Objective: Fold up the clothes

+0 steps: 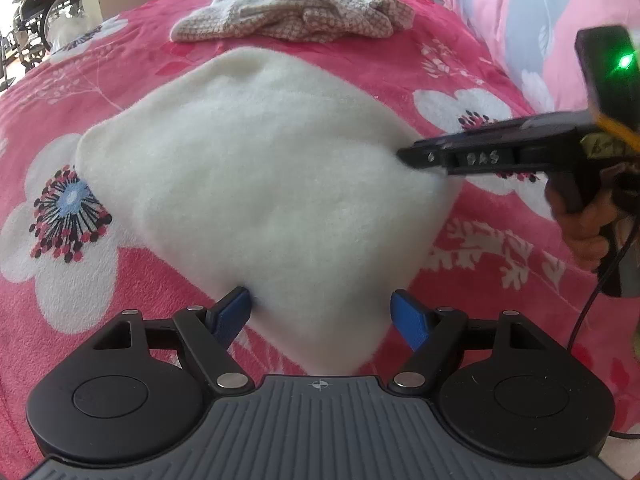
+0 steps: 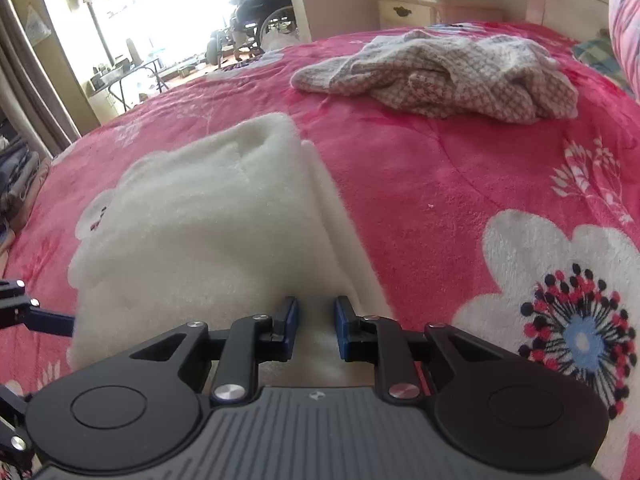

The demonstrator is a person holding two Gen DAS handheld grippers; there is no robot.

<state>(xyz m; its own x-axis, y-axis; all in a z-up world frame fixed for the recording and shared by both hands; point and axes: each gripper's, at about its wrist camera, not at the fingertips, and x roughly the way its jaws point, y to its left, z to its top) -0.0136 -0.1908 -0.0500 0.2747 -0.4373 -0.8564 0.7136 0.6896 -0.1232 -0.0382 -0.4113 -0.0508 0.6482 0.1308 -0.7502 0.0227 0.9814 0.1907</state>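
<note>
The left tongs (image 1: 323, 312) stand wide apart, straddling the near edge of the folded white fleece garment (image 1: 256, 176), gripping nothing. The right tongs (image 2: 316, 326) are narrowly parted over its right edge; whether they pinch cloth is unclear. The garment lies on the pink floral bed (image 1: 472, 248), a checked knit garment (image 2: 448, 76) well beyond it.

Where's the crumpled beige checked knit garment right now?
The crumpled beige checked knit garment lies on the pink floral blanket, beyond the white fleece.
</note>
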